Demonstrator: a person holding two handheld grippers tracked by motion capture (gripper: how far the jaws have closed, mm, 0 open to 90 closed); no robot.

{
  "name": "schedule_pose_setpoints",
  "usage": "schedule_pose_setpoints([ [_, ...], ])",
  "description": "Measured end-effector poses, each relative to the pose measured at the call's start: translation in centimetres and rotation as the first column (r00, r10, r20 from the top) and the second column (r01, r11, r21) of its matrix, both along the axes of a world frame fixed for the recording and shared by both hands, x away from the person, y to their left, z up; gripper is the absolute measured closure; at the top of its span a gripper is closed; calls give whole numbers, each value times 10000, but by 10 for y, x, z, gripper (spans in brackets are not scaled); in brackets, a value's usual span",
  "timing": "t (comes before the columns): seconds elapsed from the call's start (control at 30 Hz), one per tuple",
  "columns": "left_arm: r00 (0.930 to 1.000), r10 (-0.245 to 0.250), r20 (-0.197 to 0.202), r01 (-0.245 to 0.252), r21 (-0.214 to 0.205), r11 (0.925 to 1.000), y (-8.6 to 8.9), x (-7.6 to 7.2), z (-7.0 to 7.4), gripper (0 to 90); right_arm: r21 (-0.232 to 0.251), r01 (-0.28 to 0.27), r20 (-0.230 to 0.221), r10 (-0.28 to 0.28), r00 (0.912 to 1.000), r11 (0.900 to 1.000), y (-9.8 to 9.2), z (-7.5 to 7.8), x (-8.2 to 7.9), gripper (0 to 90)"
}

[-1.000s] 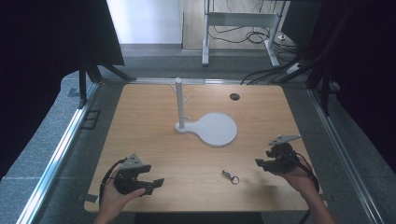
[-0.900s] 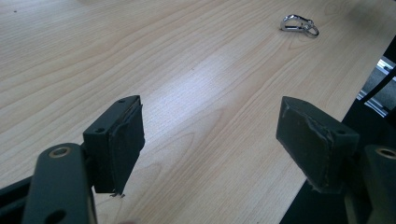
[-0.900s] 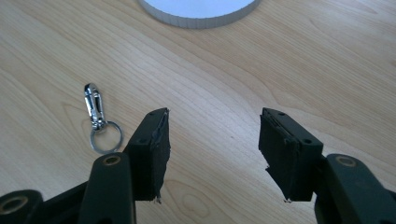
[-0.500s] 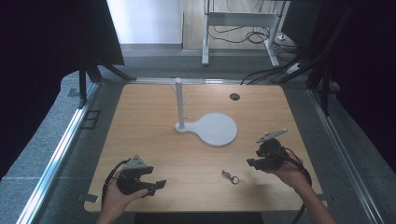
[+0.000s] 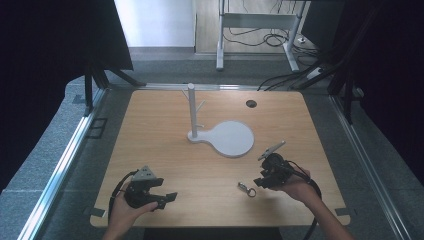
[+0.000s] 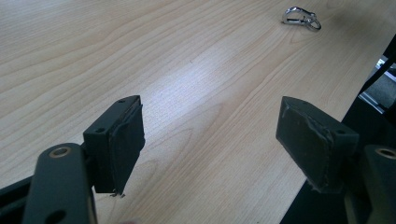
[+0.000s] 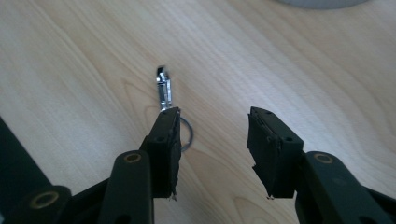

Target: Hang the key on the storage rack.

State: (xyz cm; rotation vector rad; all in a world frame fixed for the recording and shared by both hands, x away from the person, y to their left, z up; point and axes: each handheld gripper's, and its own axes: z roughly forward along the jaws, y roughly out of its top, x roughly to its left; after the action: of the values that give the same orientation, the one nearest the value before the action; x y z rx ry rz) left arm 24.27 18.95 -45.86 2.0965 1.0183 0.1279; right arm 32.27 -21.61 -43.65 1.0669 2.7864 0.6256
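A small metal snap clip with a key ring (image 5: 246,189) lies on the wooden table (image 5: 165,150) near its front edge. My right gripper (image 5: 260,181) hovers just to the right of it, low over the wood. In the right gripper view the clip (image 7: 163,88) lies ahead of the left jaw, which covers part of its ring; the gap of the right gripper (image 7: 212,126) holds nothing. These jaws have just been closing and stand half apart. My left gripper (image 5: 166,201) rests at the front left, open (image 6: 210,121) and empty, with the clip (image 6: 301,16) far ahead of it.
A white peg stand (image 5: 192,112) rises at the table's middle, on a base that widens into a round disc (image 5: 231,138). A dark round hole (image 5: 251,103) sits at the back right. Metal rails and dark curtains flank the table.
My right gripper has moved left across the table up to the clip, and its jaws have narrowed. The left gripper has stayed where it was.
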Motion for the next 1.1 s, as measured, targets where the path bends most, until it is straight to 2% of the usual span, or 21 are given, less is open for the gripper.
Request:
schedule_pose_setpoints([
  [0.27,10000,-3,-24,3,31,10000,-1,-1,0,240,-60,-295,-478,292,9984,9995,11,-4,1,596],
  [0.5,10000,18,22,-18,4,10000,1,-1,1,240,-45,-412,-686,408,9968,9991,18,-10,1,612],
  [0.77,10000,1,1,-1,30,10000,0,-1,0,240,-416,-677,-998,633,9930,9968,32,-22,3,649],
  [1.1,10000,-23,-54,23,43,10000,-1,-1,-1,240,-855,-961,-1119,863,9900,9917,44,-30,6,681],
])
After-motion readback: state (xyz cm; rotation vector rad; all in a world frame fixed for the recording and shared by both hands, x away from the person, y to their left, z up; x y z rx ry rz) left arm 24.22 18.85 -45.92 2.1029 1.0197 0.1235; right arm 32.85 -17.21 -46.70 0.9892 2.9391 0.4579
